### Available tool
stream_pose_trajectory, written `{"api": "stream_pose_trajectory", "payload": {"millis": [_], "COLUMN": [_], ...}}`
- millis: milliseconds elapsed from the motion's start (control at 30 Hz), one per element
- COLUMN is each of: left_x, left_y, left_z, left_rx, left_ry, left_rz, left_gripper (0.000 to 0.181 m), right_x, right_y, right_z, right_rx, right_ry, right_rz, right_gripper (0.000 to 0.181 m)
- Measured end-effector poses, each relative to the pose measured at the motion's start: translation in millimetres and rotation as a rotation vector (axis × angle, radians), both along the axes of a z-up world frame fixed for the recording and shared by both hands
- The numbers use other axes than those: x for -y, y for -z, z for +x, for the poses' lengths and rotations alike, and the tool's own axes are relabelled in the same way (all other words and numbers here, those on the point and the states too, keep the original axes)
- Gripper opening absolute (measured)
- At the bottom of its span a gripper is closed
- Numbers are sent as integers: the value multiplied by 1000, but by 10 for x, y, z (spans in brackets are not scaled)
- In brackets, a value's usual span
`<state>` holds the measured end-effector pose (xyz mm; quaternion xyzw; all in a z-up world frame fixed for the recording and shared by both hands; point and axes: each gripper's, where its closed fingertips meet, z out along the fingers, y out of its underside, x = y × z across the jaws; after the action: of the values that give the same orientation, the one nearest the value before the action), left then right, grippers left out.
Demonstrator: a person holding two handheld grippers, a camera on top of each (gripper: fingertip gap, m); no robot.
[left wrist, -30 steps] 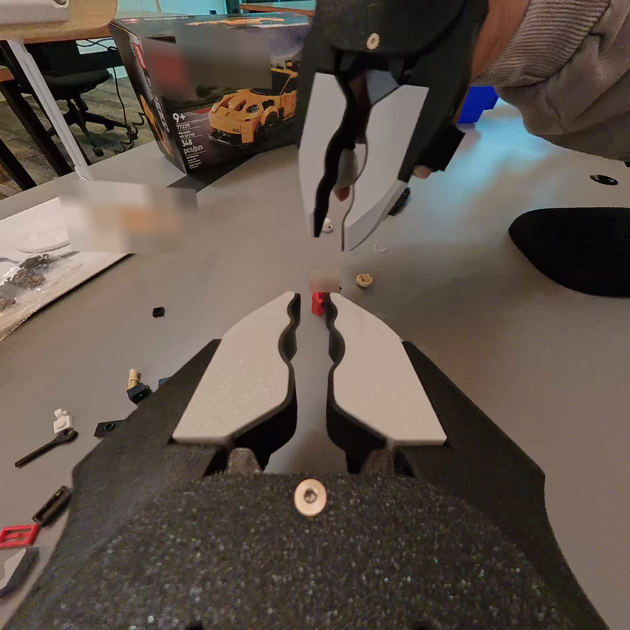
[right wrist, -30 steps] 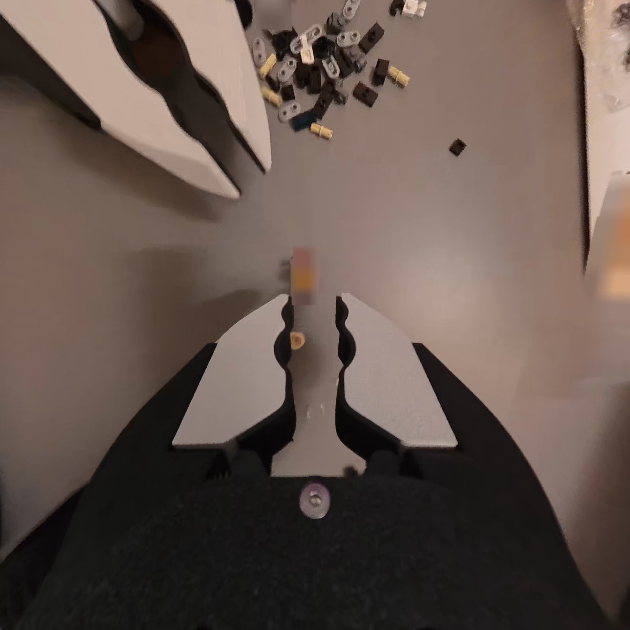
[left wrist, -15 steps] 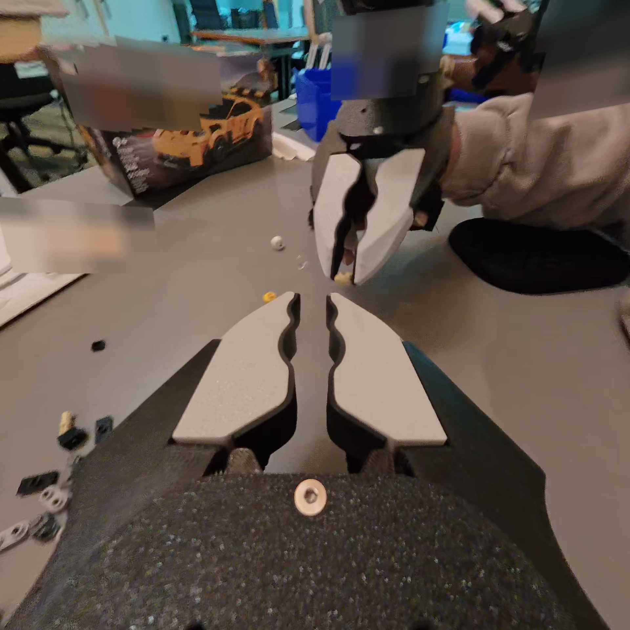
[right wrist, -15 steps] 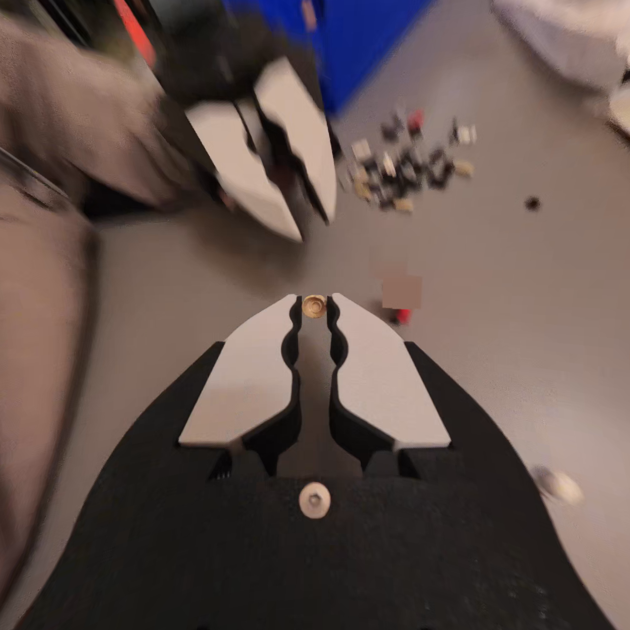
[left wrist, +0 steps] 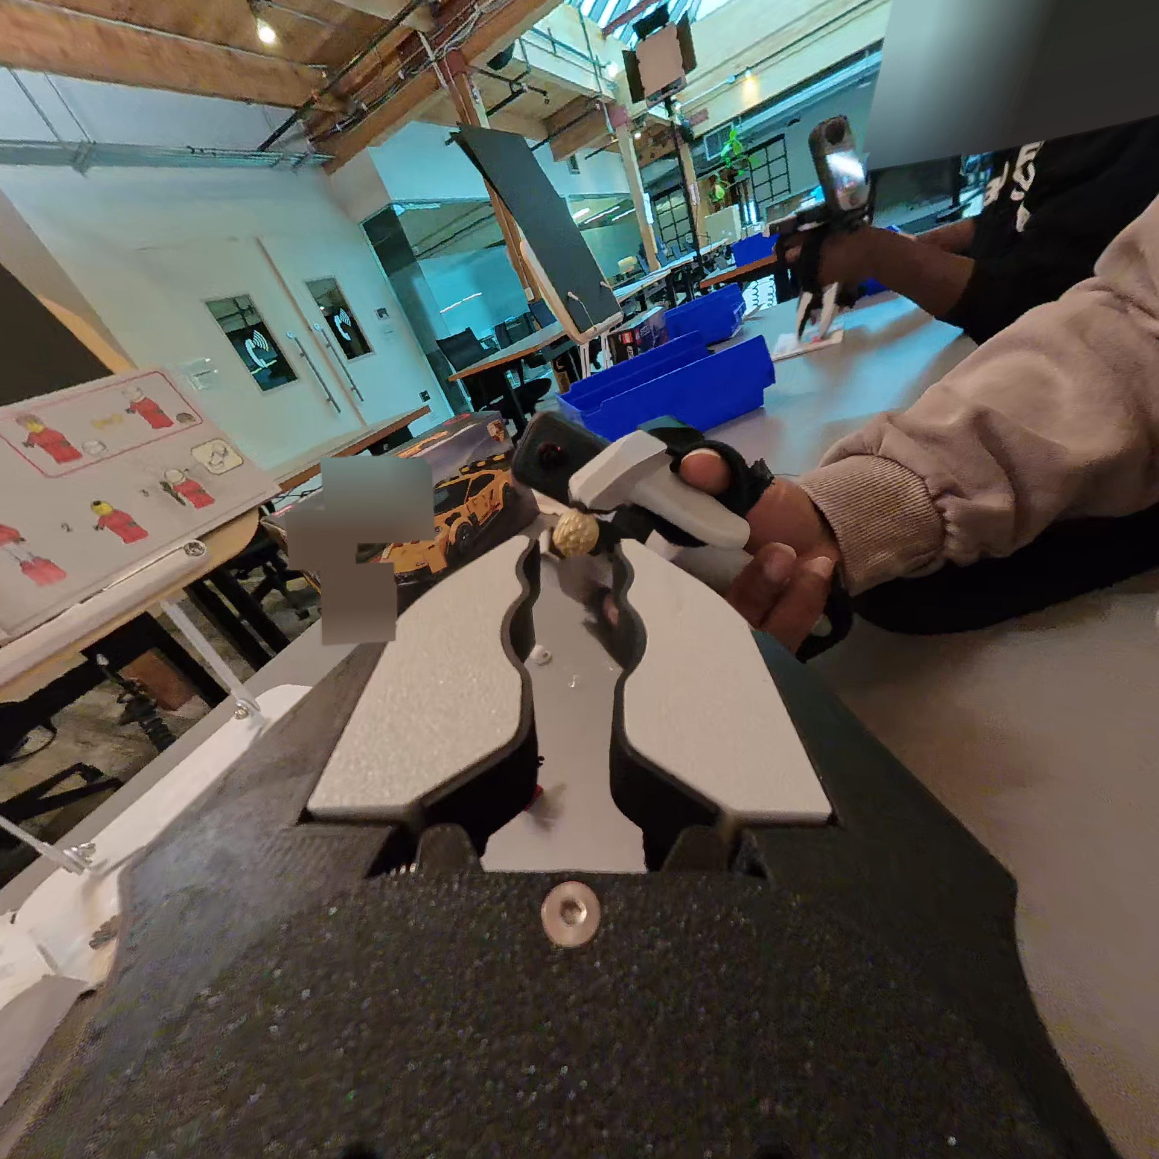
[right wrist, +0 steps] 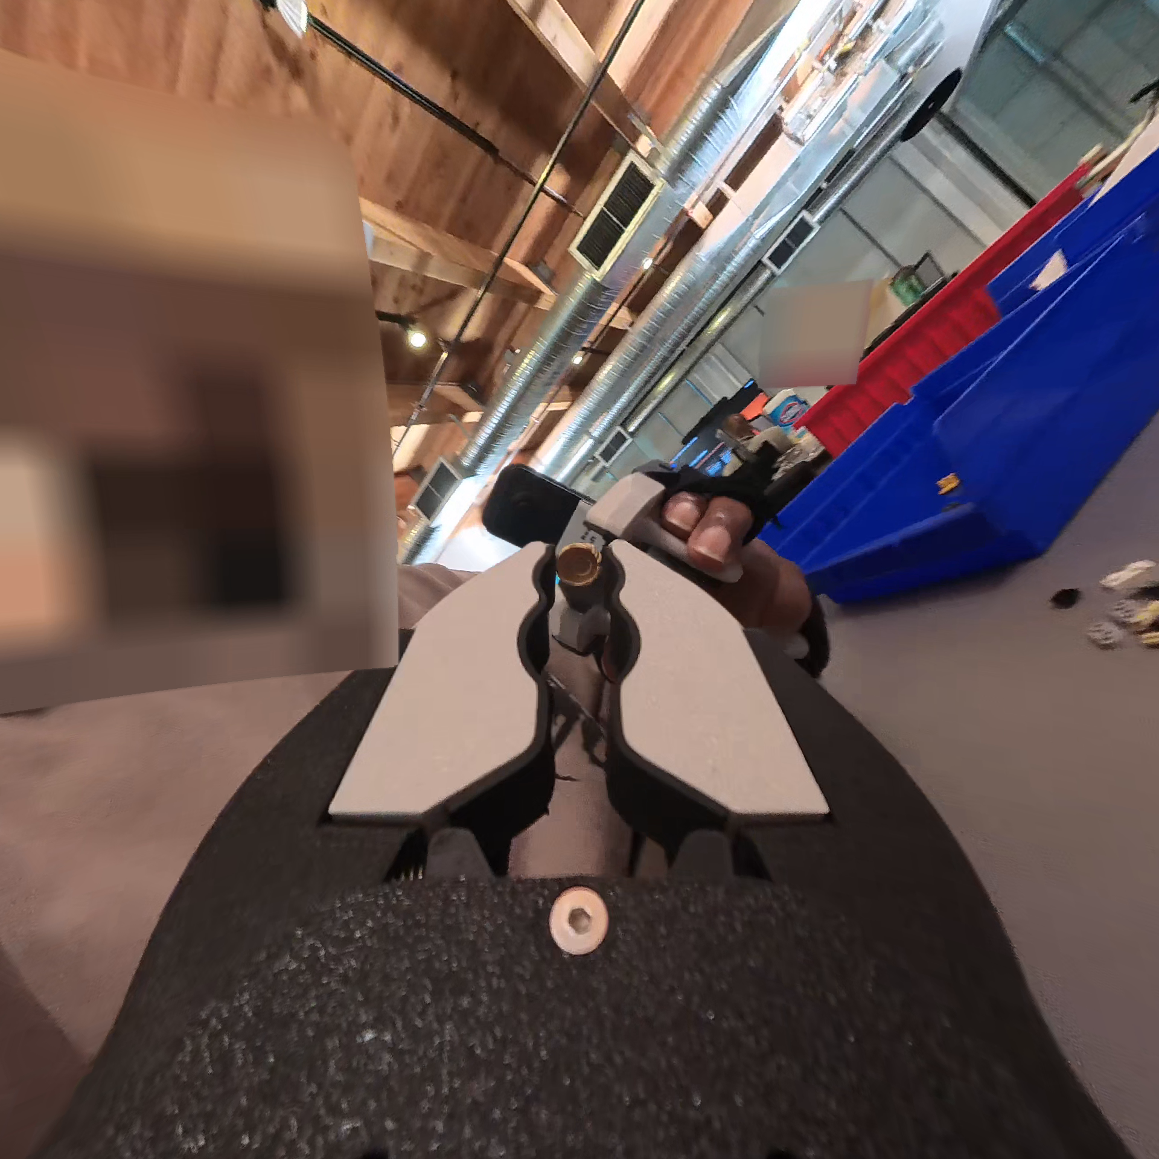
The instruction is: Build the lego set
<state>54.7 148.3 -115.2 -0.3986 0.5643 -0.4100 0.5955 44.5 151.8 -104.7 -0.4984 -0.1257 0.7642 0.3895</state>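
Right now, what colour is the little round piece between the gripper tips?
Tan-gold round piece, clearest in the right wrist view.

The lego box with a yellow car pictured on it carries print and a small crest badge; the instruction sheet on its stand bears step numerals beside red figures; two glass doors show white phone-handset signs. A dark shirt carries white lettering, cut off.

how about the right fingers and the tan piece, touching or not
Touching. The right wrist view shows the tan piece pinched at the tips of the right gripper, with no gap on either side.
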Motion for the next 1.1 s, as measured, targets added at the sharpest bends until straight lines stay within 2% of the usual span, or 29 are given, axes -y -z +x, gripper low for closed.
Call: {"api": "stream_pose_trajectory", "payload": {"millis": [200, 333, 433, 633, 667, 733, 967, 1033, 1100], "left_x": [33, -9, -113, -341, -361, -374, -341, -295, -231], "left_y": [9, 44, 94, 248, 271, 312, 315, 297, 267], "left_z": [-16, -4, 1, 14, 18, 27, 35, 41, 44], "left_rx": [-13, -32, -59, -153, -166, -192, -209, -186, -161], "left_ry": [-14, -58, -97, -207, -227, -261, -323, -288, -217], "left_rz": [105, 147, 115, 82, 99, 166, 329, 316, 235], "left_gripper": [13, 13, 13, 13, 13, 12, 12, 12, 12], "right_x": [50, 15, -102, -244, -274, -288, -278, -235, -167], "right_y": [9, 44, 97, 296, 336, 333, 368, 347, 299], "right_z": [-65, -50, 36, 93, 90, 61, 20, 21, 29], "right_rx": [-80, -40, 78, 659, 724, 742, 717, 700, 642], "right_ry": [-103, -81, 29, 432, 480, 522, 467, 420, 322], "right_rz": [-77, -75, -42, 213, 216, 208, 158, 184, 193], "right_gripper": [13, 13, 21, 17, 17, 17, 8, 7, 6]}}
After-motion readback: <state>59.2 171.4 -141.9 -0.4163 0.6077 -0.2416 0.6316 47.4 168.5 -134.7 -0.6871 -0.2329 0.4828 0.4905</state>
